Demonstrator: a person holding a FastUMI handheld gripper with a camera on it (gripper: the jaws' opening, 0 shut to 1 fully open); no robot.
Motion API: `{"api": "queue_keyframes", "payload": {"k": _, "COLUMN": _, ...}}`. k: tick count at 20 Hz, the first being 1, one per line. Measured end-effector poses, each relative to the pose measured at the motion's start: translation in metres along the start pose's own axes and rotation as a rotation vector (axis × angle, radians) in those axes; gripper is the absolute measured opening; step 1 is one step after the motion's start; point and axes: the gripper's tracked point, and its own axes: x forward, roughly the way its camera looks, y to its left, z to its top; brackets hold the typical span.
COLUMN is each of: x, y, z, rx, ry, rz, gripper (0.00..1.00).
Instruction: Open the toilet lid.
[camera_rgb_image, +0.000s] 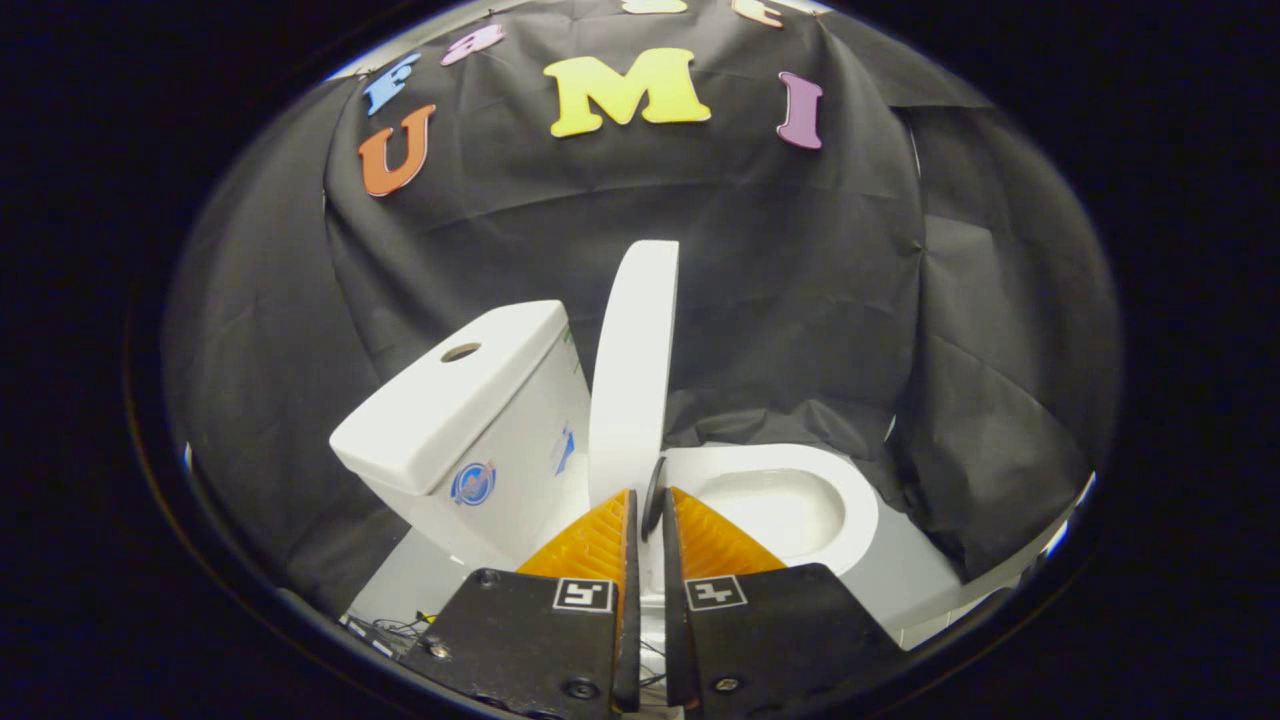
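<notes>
though raised upright, toilet lid (633, 370) pinched between hand-held gripper (648, 505) fingers

Toilet lid (632, 370) stands upright, raised on edge, just ahead of the tongs (648, 510). Tank (470, 420) sits left of lid, close beside it; a round button hole (460, 352) lies on the tank's top. Bowl w/ seat rim (790, 505) lies right of lid and lower, just beyond the right finger. Tongs' two fingers nearly together w/ a narrow gap; a small dark oval piece (654, 495) at lid's base sits btwn the fingertips, contact can't be told. Cloth wall (800, 300) hangs behind the toilet and wraps both sides. Floor platform (900, 580) lies under bowl, right of the tongs. Some cables (400, 630) lie low, left of the tongs, below the tank.
</notes>
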Motion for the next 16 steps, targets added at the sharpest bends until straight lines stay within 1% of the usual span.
{"api": "queue_keyframes", "payload": {"k": 7, "x": 0.003, "y": 0.024, "z": -0.001, "rx": -0.044, "ry": -0.004, "rz": 0.027, "gripper": 0.13}}
{"api": "queue_keyframes", "payload": {"k": 12, "x": 0.004, "y": 0.039, "z": -0.001, "rx": -0.034, "ry": 0.014, "rz": 0.052, "gripper": 0.13}}
{"api": "queue_keyframes", "payload": {"k": 16, "x": 0.005, "y": 0.049, "z": -0.002, "rx": -0.066, "ry": 0.012, "rz": 0.069, "gripper": 0.13}}
